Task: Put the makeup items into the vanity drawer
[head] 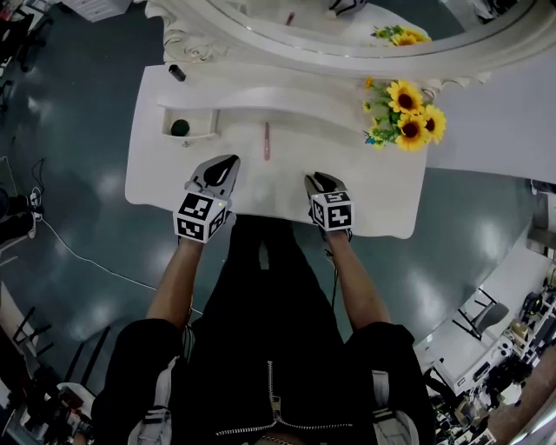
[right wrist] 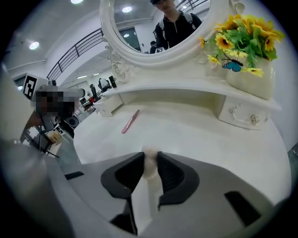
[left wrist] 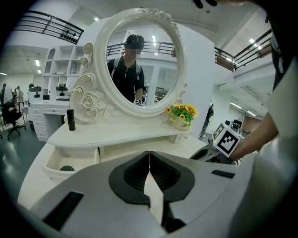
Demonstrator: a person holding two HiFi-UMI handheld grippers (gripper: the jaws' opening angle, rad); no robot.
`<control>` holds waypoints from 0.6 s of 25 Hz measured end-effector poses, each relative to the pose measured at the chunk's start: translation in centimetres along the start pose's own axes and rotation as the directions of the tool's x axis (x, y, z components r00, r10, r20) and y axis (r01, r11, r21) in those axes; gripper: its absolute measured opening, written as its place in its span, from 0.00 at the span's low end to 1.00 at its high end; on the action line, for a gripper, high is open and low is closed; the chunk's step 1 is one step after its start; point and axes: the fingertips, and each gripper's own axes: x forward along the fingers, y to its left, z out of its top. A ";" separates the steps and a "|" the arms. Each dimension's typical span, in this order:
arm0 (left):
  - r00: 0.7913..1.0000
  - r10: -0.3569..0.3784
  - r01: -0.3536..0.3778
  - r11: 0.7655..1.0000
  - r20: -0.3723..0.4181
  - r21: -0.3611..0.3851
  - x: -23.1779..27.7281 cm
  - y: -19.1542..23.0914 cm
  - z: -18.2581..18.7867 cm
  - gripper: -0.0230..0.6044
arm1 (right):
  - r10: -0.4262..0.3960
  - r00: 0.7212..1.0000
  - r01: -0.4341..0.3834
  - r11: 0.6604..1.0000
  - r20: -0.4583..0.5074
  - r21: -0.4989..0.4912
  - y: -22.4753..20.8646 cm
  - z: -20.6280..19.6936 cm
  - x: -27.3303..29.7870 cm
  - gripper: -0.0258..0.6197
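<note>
A white vanity table (head: 174, 174) has a small drawer (head: 196, 132) pulled open at its left, with a dark green round item (head: 180, 128) inside. A pink pencil (head: 267, 141) lies on the tabletop beside the drawer, and a black lipstick (head: 176, 72) stands on the upper shelf. My left gripper (head: 228, 162) hovers at the table's front edge, shut and empty (left wrist: 149, 160). My right gripper (head: 313, 180) is over the front edge further right. Its jaws (right wrist: 150, 155) are closed on a small pale rounded item (right wrist: 150, 166). The pink pencil (right wrist: 131, 121) lies ahead of it.
An oval mirror (head: 347, 26) rises behind the shelf. A pot of sunflowers (head: 404, 109) stands on the shelf at right, above a closed drawer (right wrist: 242, 116). The floor drops away at the table's left and front edges.
</note>
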 end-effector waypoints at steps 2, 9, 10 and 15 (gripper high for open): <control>1.000 0.001 -0.001 1.000 0.003 -0.002 -0.1 0.0 0.0 0.07 | 0.001 1.000 -0.001 1.000 0.004 0.003 0.1 0.1 -0.1 0.18; 1.000 0.003 -0.003 1.000 0.013 0.002 -0.3 0.2 0.5 0.07 | -0.001 0.998 0.002 1.000 0.058 -0.014 0.2 0.8 -0.9 0.15; 1.000 0.004 -0.004 1.000 0.015 0.003 -0.3 0.2 0.6 0.07 | -0.001 0.998 0.002 1.000 0.067 -0.016 0.2 1.1 -1.2 0.15; 0.999 0.009 -0.010 1.000 0.036 0.016 -0.5 0.5 1.7 0.07 | -0.008 0.988 0.012 1.000 0.155 -0.022 -0.2 4.5 -3.1 0.15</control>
